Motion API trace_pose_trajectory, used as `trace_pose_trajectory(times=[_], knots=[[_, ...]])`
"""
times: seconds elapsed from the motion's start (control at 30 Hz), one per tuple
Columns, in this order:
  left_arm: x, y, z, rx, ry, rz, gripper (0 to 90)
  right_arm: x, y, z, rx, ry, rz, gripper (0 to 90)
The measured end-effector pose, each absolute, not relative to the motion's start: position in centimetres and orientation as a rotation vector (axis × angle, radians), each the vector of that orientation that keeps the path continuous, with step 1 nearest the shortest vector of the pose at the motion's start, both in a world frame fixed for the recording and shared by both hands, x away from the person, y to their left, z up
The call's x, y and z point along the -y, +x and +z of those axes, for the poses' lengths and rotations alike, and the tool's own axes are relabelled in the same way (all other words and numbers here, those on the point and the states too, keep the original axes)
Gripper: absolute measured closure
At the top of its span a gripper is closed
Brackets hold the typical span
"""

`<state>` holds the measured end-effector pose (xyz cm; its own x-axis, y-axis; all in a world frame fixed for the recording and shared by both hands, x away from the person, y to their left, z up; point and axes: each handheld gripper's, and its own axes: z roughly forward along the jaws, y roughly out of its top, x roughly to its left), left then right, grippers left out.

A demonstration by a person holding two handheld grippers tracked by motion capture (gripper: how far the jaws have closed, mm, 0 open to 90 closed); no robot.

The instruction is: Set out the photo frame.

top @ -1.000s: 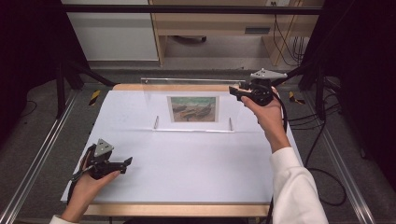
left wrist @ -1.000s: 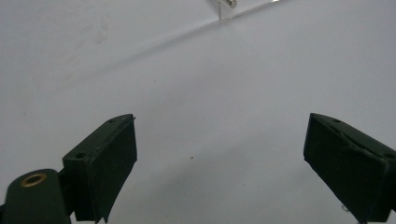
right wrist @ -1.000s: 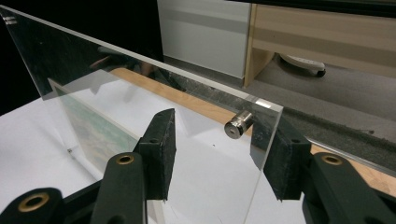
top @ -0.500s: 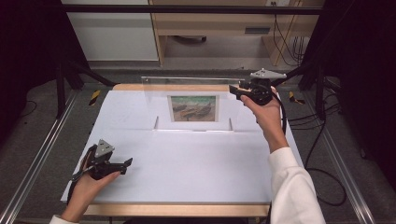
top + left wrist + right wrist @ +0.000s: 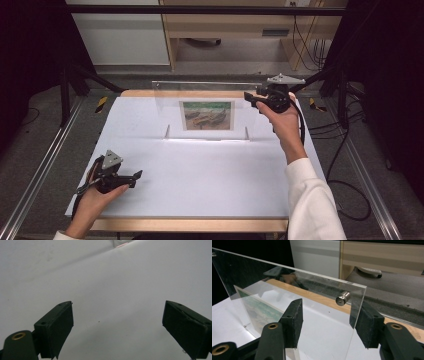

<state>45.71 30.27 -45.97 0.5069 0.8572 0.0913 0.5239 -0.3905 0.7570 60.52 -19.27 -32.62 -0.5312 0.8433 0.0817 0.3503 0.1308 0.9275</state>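
A clear acrylic picture frame (image 5: 165, 107) stands upright on the white table (image 5: 210, 175) toward the back, with a green-and-brown picture (image 5: 207, 115) in it. My right gripper (image 5: 248, 97) is at the frame's upper right corner. In the right gripper view its jaws straddle the panel's edge (image 5: 357, 302) just below a metal stud (image 5: 343, 298). The jaws have just been opening. One jaw stands well in front of the panel, so the right gripper (image 5: 329, 303) is open. My left gripper (image 5: 137, 176) rests low at the front left, and this left gripper (image 5: 118, 303) is open with bare table between its jaws.
Metal rails (image 5: 40, 165) run along both sides of the table. Cables (image 5: 345, 145) trail on the floor at the right. A wooden cabinet (image 5: 235, 30) stands behind the table. Small yellow-and-black objects (image 5: 101, 103) lie beside the back corners.
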Motion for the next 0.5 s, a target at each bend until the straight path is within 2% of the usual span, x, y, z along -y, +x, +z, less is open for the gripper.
trace_pose_trajectory(times=[0.07,0.1,0.13,0.17,0.3,0.5], knots=[[-30.2,45.6,-46.1,-1.132,2.072,0.632,9.8,19.3,60.4,-32.6,-1.948,1.144,1.39,39.5],[-30.2,45.6,-46.1,-1.129,2.076,0.632,9.8,19.3,60.2,-32.5,-1.944,1.142,1.385,35.0],[-30.2,45.5,-46.0,-1.129,2.075,0.634,9.8,19.3,60.2,-32.5,-1.944,1.142,1.385,35.0],[-30.1,45.4,-45.9,-1.132,2.06,0.645,9.2,19.3,59.9,-32.6,-1.945,1.138,1.363,29.1],[-30.3,45.4,-45.7,-1.153,2.033,0.664,6.1,19.3,59.1,-32.5,-1.921,1.141,1.319,18.7],[-30.5,45.4,-45.7,-1.174,2.009,0.656,4.8,19.7,57.2,-32.8,-1.91,1.139,1.291,11.4]])
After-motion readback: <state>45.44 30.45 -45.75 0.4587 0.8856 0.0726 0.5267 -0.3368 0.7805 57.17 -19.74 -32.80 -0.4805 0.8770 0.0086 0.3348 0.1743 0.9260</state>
